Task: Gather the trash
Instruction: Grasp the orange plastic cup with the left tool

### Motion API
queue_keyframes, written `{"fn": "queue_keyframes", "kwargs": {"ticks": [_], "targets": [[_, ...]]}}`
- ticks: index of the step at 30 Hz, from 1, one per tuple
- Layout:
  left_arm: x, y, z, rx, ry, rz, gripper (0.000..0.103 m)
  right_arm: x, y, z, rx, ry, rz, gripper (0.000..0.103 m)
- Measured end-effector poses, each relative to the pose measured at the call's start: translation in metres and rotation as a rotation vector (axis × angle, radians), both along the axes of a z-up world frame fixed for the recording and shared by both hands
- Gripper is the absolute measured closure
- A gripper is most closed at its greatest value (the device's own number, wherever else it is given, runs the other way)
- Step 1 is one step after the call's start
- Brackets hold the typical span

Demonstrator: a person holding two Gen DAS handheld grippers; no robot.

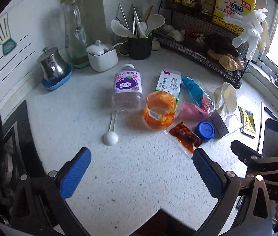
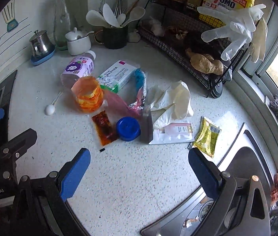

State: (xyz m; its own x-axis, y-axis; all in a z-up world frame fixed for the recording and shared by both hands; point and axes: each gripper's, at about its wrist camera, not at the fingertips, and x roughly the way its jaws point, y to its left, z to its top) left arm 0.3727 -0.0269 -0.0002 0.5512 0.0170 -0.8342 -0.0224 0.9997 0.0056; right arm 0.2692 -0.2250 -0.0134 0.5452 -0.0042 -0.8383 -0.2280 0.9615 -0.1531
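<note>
Trash lies in the middle of the speckled counter (image 1: 139,177): a purple-labelled bottle (image 1: 127,87) on its side, an orange plastic cup (image 1: 160,112), a white and green box (image 1: 169,82), a pink and blue wrapper (image 1: 194,100), a red sauce packet (image 1: 186,137), a blue lid (image 1: 204,131), a crumpled white glove (image 1: 225,98), a white paper (image 2: 172,132) and a yellow sachet (image 2: 207,136). My left gripper (image 1: 142,161) is open and empty in front of the pile. My right gripper (image 2: 139,161) is open and empty, also short of it.
A white spoon (image 1: 111,133) lies left of the cup. Jars, a glass carafe (image 1: 75,33) and a utensil holder (image 1: 139,46) stand at the back. A black wire rack (image 1: 208,45) holds bottles and gloves. A steel sink (image 2: 227,186) lies right; a stove (image 1: 15,137) lies left.
</note>
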Motion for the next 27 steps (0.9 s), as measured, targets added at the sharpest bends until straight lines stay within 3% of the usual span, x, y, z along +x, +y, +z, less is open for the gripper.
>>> {"fn": "queue_keyframes", "kwargs": {"ticks": [8,14,19,21,25,27], "targets": [[0.077,-0.021,-0.027,0.000,0.074,-0.041,0.000,0.070,-0.024,-0.014,-0.022,0.047,-0.042,0.003],[0.108,-0.022,-0.052,0.031,0.133,-0.036,0.000,0.099,-0.032,-0.028,-0.028,0.089,-0.050,0.003],[0.122,-0.015,-0.070,-0.005,0.180,-0.019,0.001,0.112,-0.027,-0.034,-0.026,0.102,-0.033,0.003],[0.125,-0.014,-0.076,-0.027,0.195,-0.018,0.006,0.115,-0.027,-0.036,-0.023,0.104,-0.033,0.003],[0.125,-0.014,-0.075,-0.064,0.182,-0.040,0.042,0.120,-0.029,-0.037,-0.016,0.109,-0.036,0.003],[0.123,-0.015,-0.072,-0.066,0.173,-0.046,0.043,0.119,-0.030,-0.036,-0.011,0.110,-0.036,0.003]]}}
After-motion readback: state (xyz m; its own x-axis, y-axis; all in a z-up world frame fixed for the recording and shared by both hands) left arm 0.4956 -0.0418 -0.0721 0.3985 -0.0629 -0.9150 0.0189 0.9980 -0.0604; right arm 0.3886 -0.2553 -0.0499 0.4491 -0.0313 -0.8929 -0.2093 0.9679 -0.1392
